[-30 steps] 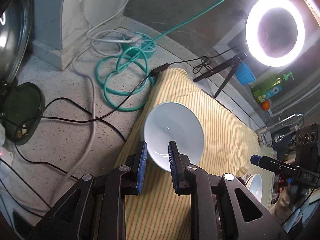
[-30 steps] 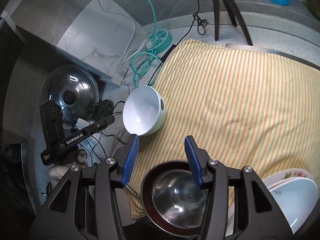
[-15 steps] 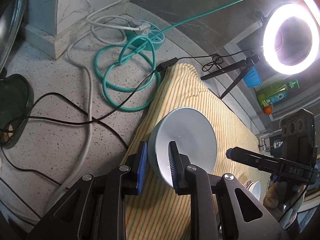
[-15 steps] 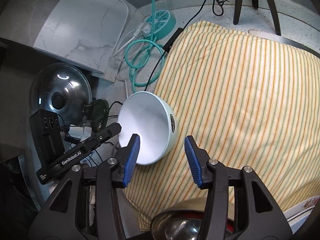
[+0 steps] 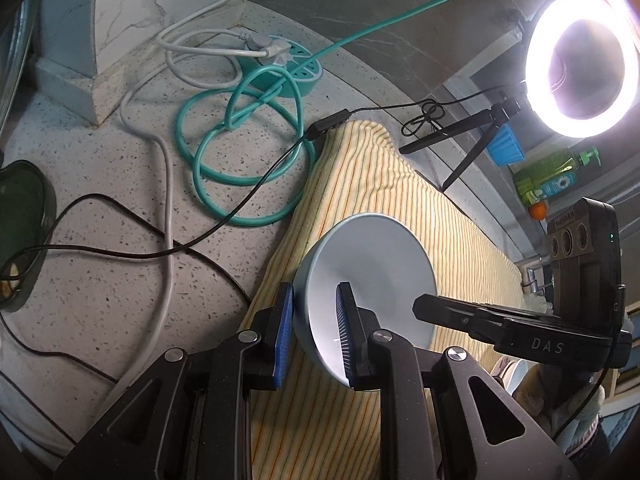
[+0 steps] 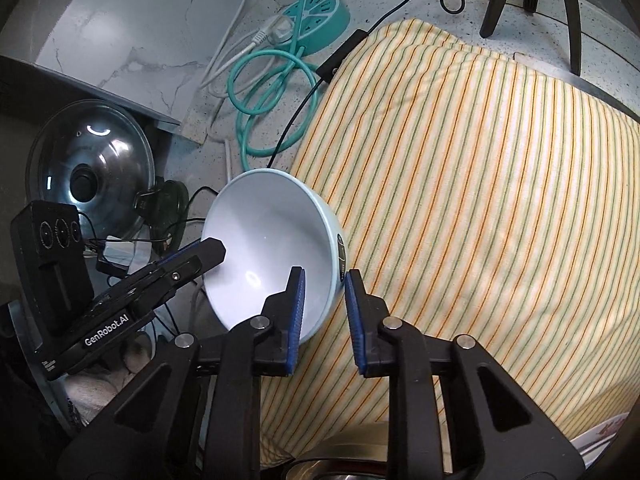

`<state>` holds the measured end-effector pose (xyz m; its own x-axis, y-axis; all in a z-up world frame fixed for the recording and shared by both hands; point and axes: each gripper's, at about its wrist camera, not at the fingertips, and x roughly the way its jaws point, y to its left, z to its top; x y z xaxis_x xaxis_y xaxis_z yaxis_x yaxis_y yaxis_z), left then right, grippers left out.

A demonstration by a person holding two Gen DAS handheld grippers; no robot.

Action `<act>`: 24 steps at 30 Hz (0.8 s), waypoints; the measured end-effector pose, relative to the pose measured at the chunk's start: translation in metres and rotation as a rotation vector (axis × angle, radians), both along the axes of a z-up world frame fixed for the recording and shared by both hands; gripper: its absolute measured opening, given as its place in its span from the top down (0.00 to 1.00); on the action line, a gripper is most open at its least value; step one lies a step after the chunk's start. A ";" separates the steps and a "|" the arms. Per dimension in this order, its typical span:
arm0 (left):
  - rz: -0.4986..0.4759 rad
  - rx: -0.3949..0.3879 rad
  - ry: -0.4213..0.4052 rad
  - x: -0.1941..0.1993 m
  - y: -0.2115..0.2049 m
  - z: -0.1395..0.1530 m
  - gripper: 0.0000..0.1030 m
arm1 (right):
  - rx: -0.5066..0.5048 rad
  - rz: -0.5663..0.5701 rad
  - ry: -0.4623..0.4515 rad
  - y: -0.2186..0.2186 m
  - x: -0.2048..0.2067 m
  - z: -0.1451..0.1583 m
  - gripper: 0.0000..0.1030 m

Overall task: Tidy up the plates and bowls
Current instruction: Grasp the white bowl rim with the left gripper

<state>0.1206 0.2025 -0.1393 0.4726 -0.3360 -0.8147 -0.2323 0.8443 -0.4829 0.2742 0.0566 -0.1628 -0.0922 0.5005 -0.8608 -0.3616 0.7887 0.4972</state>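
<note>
You've got the bowl [image 6: 276, 248] pinched from both sides over the cloth's [image 6: 460, 200] edge: left gripper [image 5: 312, 336] clamped on one rim, right gripper [image 6: 324, 300] just closed on the opposite wall. Looks like a handover, so don't drop it. The right view shows the metal bowl [image 6: 340, 468] below; the left view doesn't.

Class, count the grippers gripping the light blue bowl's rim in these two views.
2. The left gripper clamps the light blue bowl at its near rim; the right gripper, whose jaws have just been closing, clamps the opposite rim. None looks hidden.
</note>
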 end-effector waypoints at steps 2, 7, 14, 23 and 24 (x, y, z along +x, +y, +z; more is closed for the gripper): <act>-0.004 0.003 0.000 0.001 -0.001 0.000 0.81 | -0.008 0.001 -0.004 0.000 0.001 -0.001 0.83; -0.010 0.012 -0.013 -0.001 -0.004 0.006 0.81 | -0.019 0.010 -0.029 0.001 -0.003 0.006 0.83; -0.022 0.012 -0.057 -0.010 -0.010 0.025 0.81 | 0.014 -0.001 -0.049 -0.010 -0.007 0.025 0.83; -0.066 0.010 -0.141 -0.029 -0.031 0.061 0.81 | 0.069 -0.026 -0.090 -0.040 -0.024 0.059 0.83; -0.072 0.008 -0.149 -0.030 -0.034 0.064 0.81 | 0.074 -0.029 -0.095 -0.044 -0.026 0.063 0.83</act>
<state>0.0910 0.1689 -0.0750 0.5634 -0.3667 -0.7404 -0.0978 0.8602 -0.5004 0.2480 0.0130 -0.0999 0.0035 0.5643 -0.8256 -0.3871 0.7620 0.5192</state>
